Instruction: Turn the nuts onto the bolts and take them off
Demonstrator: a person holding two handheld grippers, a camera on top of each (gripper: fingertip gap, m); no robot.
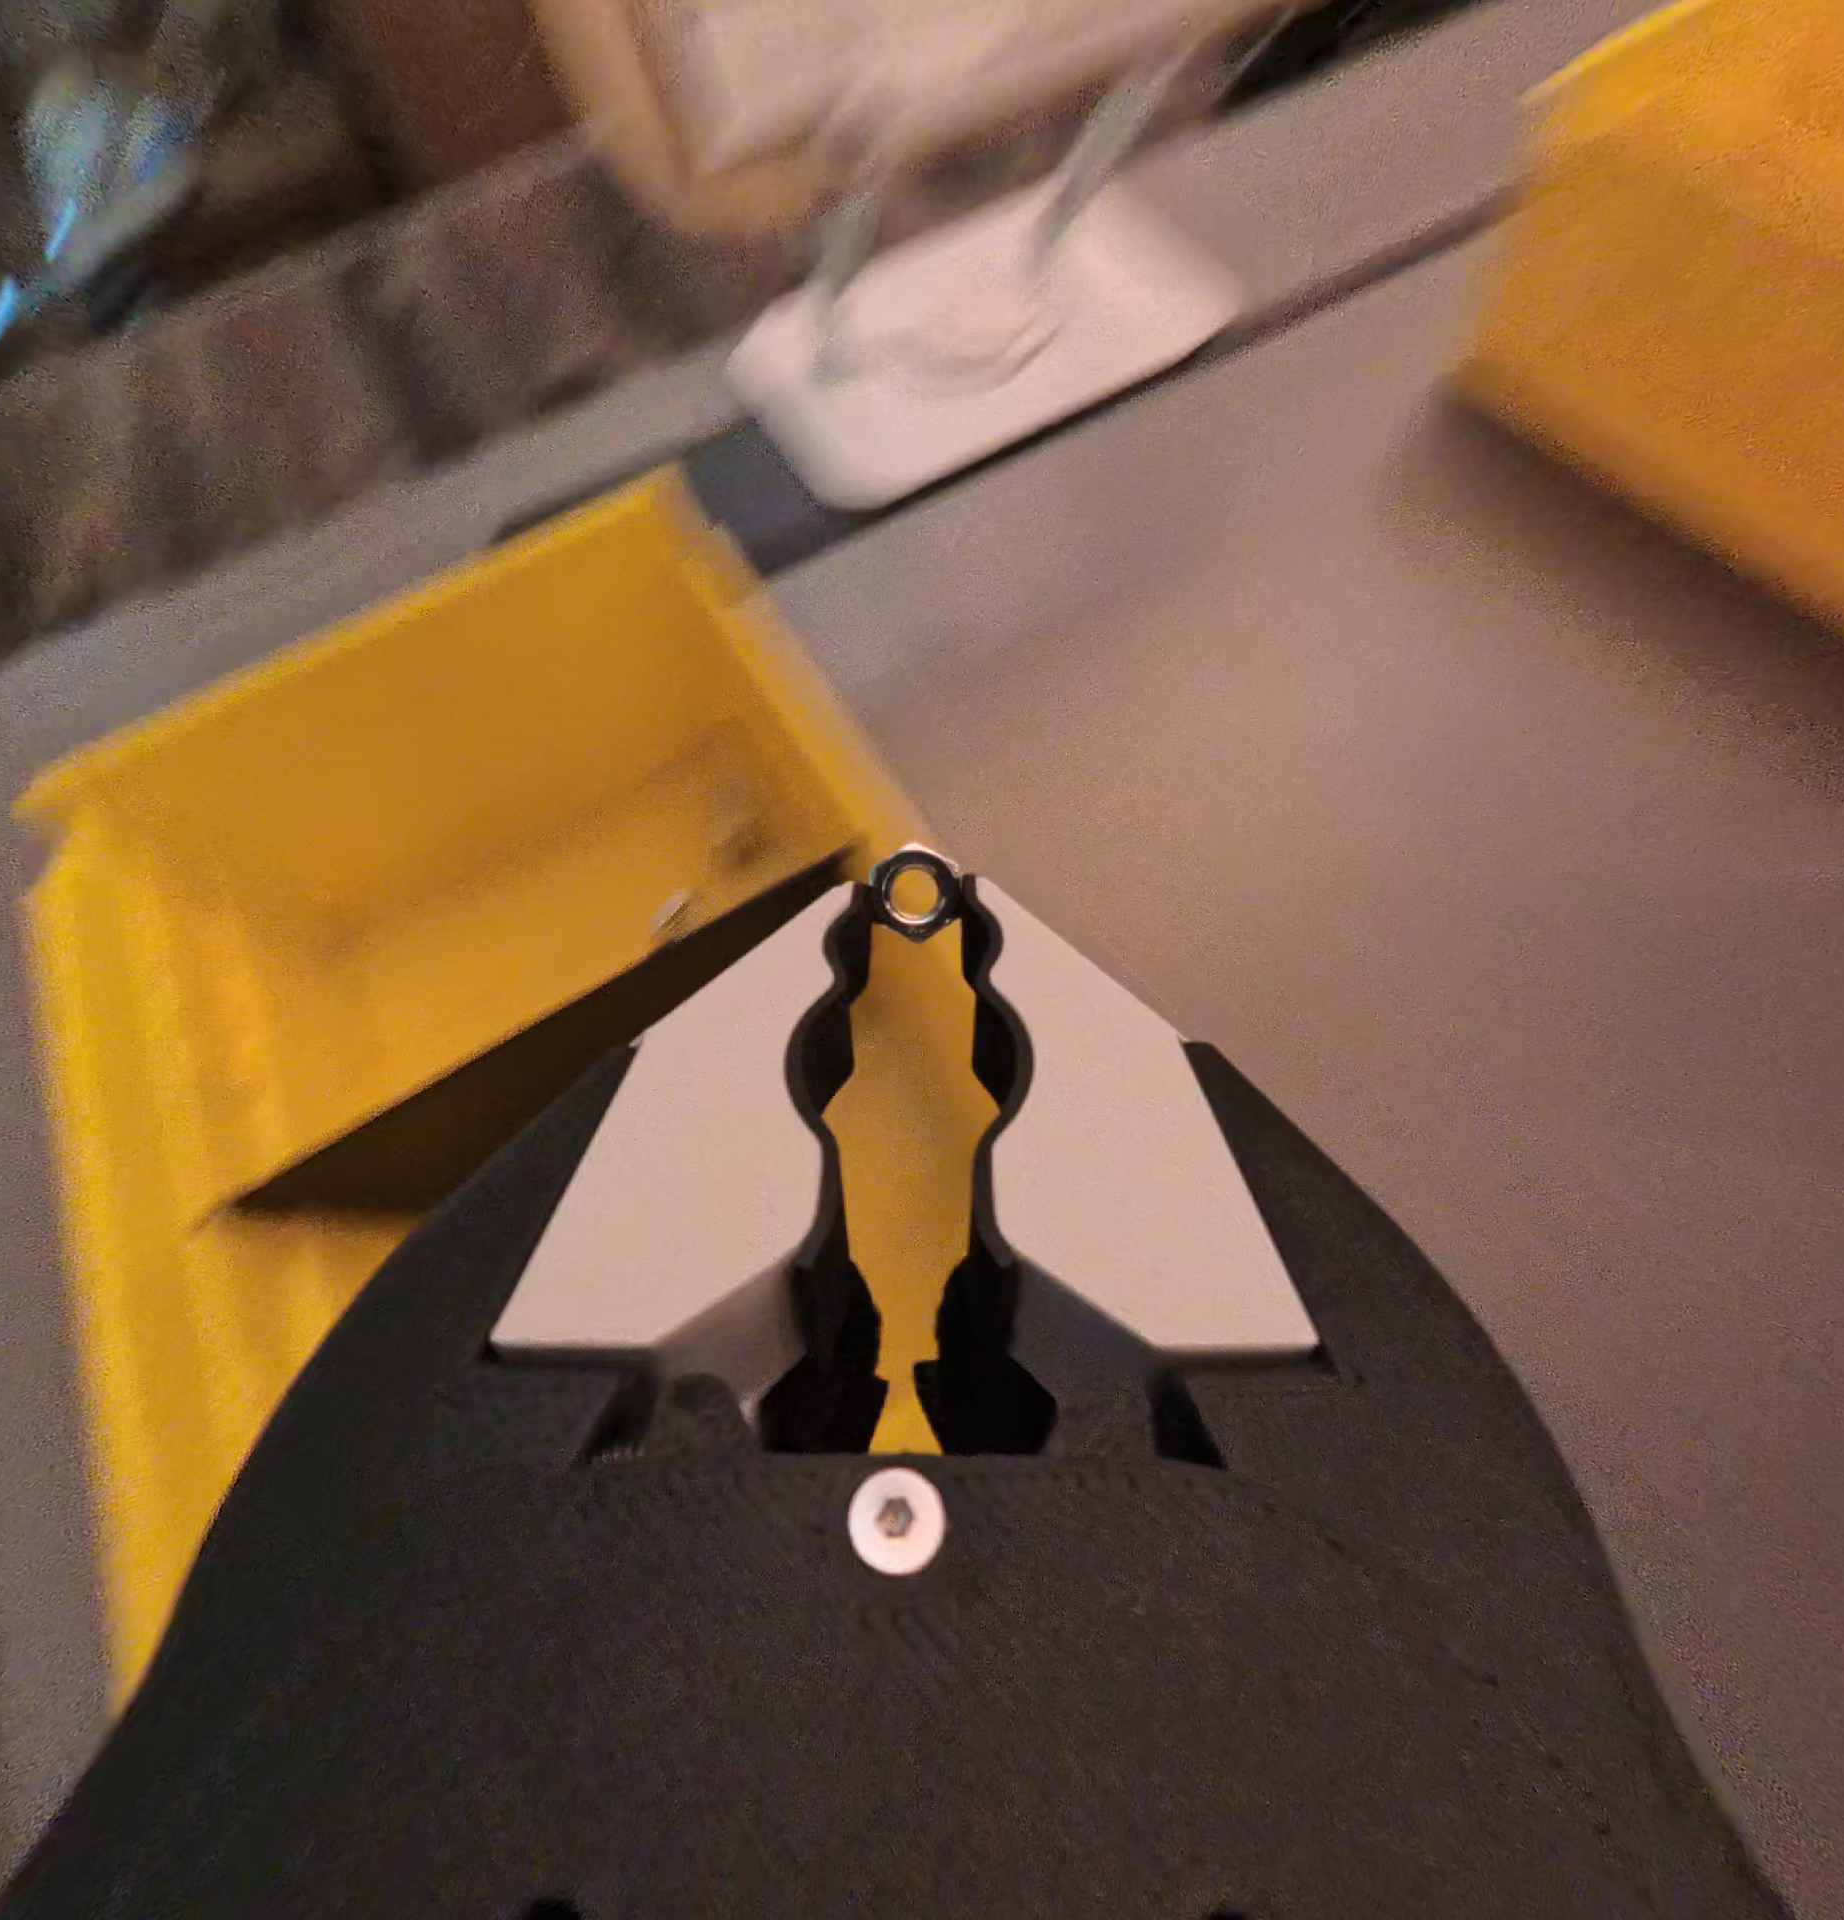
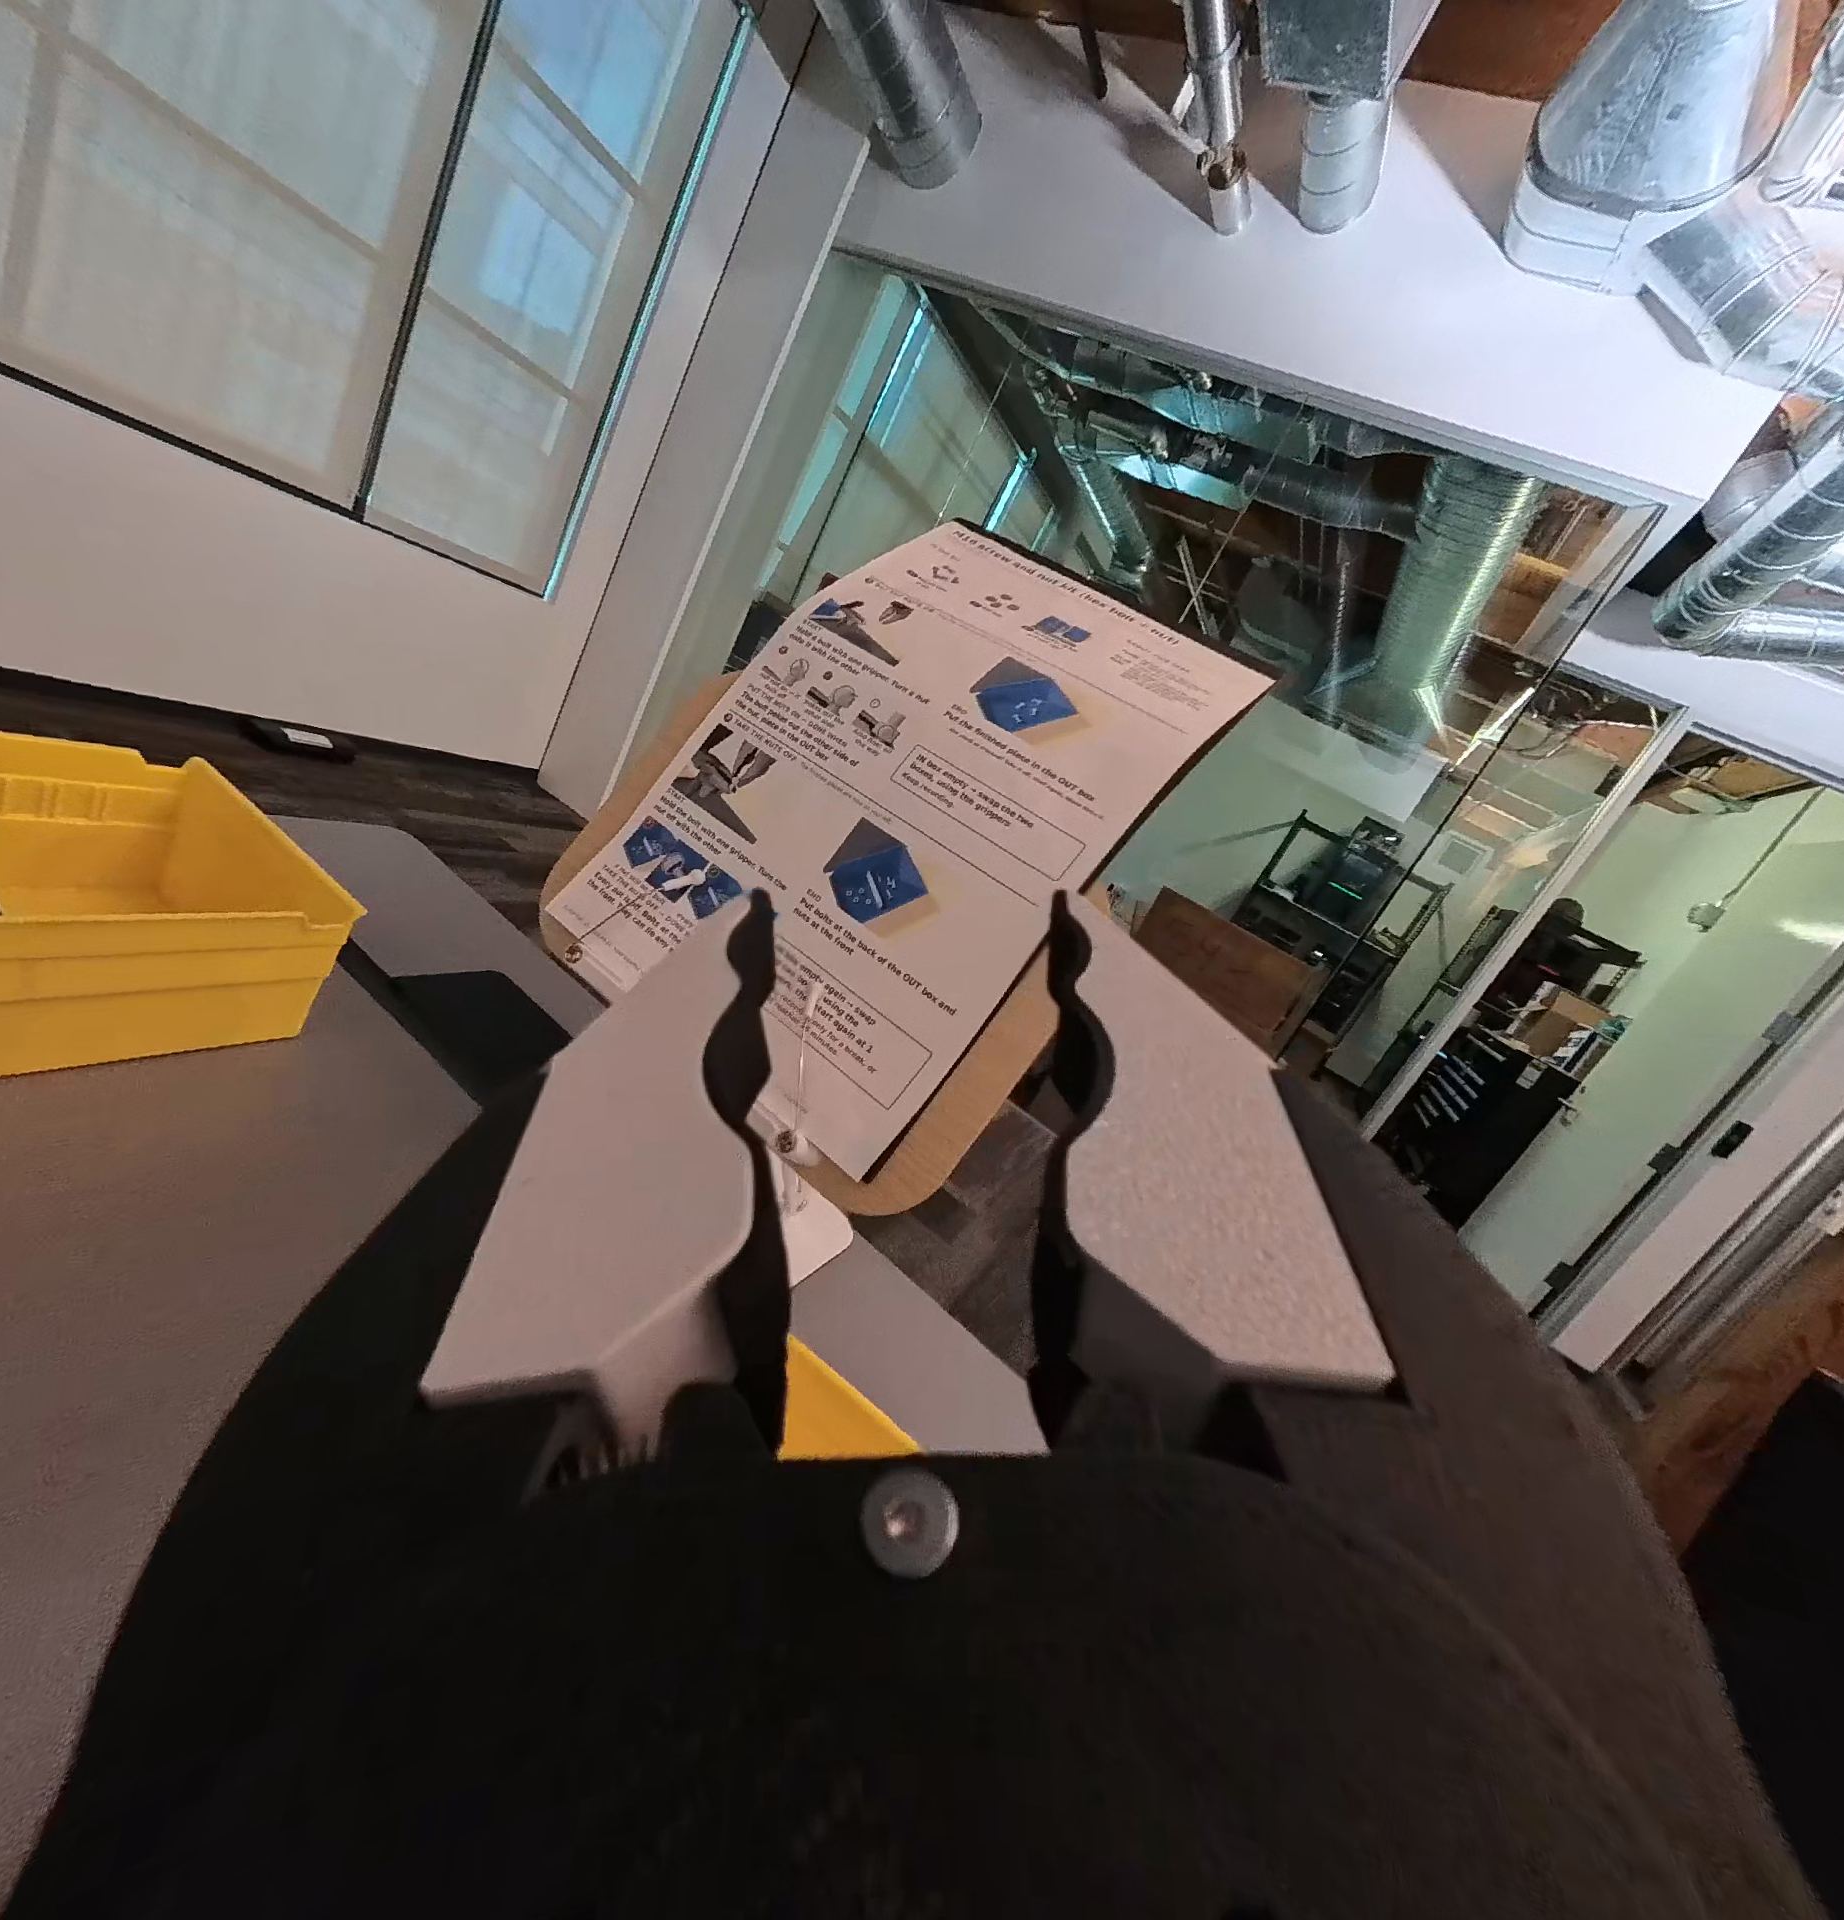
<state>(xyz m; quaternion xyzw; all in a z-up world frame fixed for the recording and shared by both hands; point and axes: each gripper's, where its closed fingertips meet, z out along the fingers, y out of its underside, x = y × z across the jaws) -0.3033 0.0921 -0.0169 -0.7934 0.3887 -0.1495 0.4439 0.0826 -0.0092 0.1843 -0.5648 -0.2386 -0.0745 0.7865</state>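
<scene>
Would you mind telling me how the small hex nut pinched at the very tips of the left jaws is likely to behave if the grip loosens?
The hex nut looks like bright, smooth metal, so it is probably stiff and somewhat slippery. Only the tips of the left gripper catch it, so it may well slip out. It hangs above the yellow bin, so it would likely drop there and bounce.

At the centre of the right wrist view we see a white instruction sheet [image 2: 939, 831] propped upright, bearing printed black text and small blue pictures. In the blurred left wrist view we find no writing.
</scene>
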